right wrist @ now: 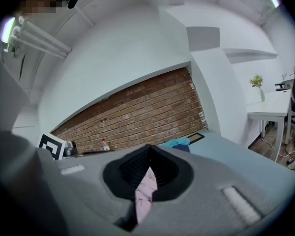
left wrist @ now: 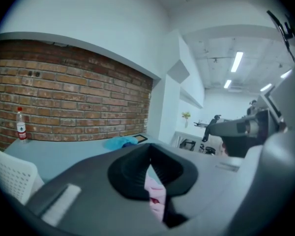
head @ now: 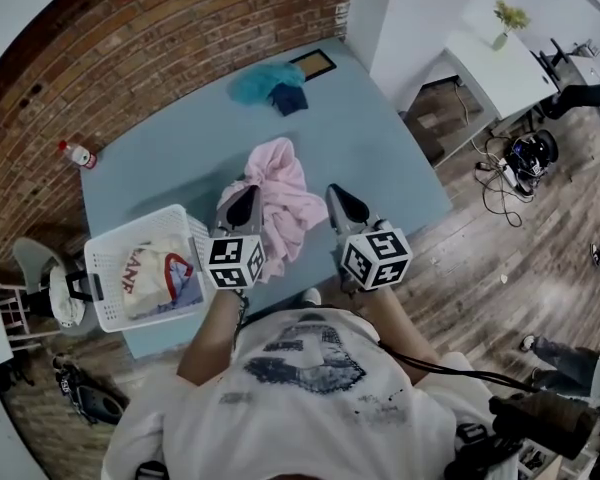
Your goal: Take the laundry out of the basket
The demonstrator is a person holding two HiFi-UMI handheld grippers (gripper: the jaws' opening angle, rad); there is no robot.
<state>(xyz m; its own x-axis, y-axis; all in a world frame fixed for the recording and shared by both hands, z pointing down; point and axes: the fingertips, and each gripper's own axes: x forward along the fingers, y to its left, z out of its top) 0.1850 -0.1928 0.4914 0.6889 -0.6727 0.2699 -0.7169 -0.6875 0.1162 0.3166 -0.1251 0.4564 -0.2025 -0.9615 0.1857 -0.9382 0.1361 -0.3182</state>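
Left gripper point(left wrist: 148, 167): jaws together, pinching a fold of the crumpled pink cloth garment point(left wrist: 156, 194); the cloth hangs down out of the closed pads. Right gripper point(right wrist: 148, 168): jaws likewise closed on a strip of the same pink garment point(right wrist: 144, 193), which trails below the tips.

Head view: left gripper point(head: 242, 208) and right gripper point(head: 347, 206) sit at either side of the pink garment point(head: 280, 193), one at each edge. The garment is bunched in a heap between them, over the near part of the light blue rectangular tabletop point(head: 380, 148), outside the basket.

White slotted plastic laundry basket point(head: 105, 253) stands at the table's near left corner, just left of the left gripper. A white garment with red lettering point(head: 148, 271) lies inside it.

Far side of the table: a teal cloth point(head: 258, 81) touching a dark blue cloth point(head: 290, 99), well apart from the grippers. A clear plastic bottle with red cap point(head: 77, 154) lies at the left edge, by the red brick wall point(head: 160, 38).
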